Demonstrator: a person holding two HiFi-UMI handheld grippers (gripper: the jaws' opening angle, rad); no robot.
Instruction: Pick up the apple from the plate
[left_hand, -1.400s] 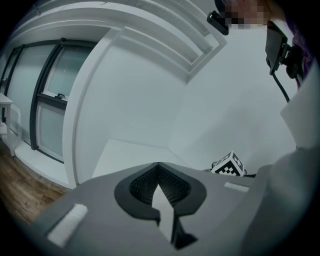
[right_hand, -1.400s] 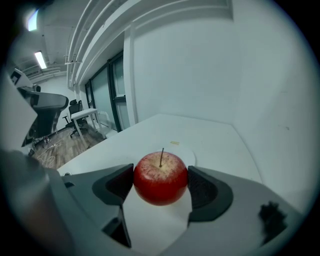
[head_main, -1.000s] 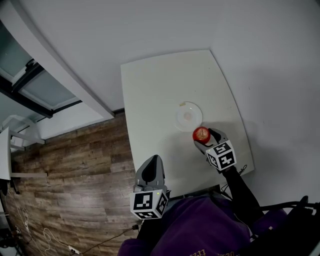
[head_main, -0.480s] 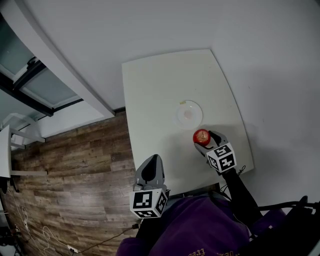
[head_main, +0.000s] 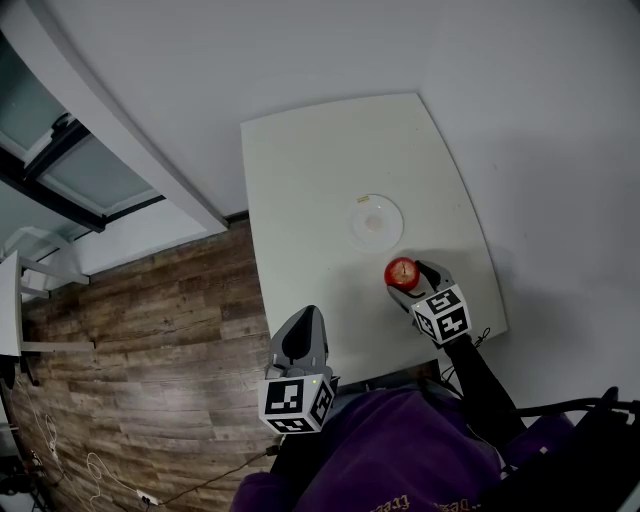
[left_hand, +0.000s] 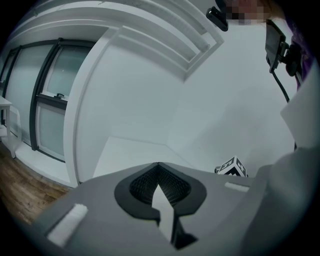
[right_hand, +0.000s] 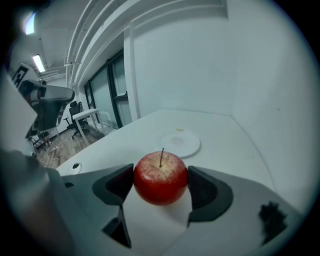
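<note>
Grey right hand-held gripper (right_hand: 160, 184) pinches the red apple (right_hand: 160, 175) between its jaws, stem up. Beyond it, apart from the apple, the white plate (right_hand: 180, 143) lies on the white tabletop (head_main: 320, 170). The left hand-held gripper (head_main: 304, 326), jaws pressed together, hangs at the tabletop's near edge.

Light was cool, even and rather dim. Both gripper views bent strongly at the edges inside a black round border. A long ceiling lamp (right_hand: 38, 62) glared in the right gripper view. The shiny red apple (right_hand: 160, 178) was sharp; the round white plate (right_hand: 180, 141) cast a faint soft shadow.
</note>
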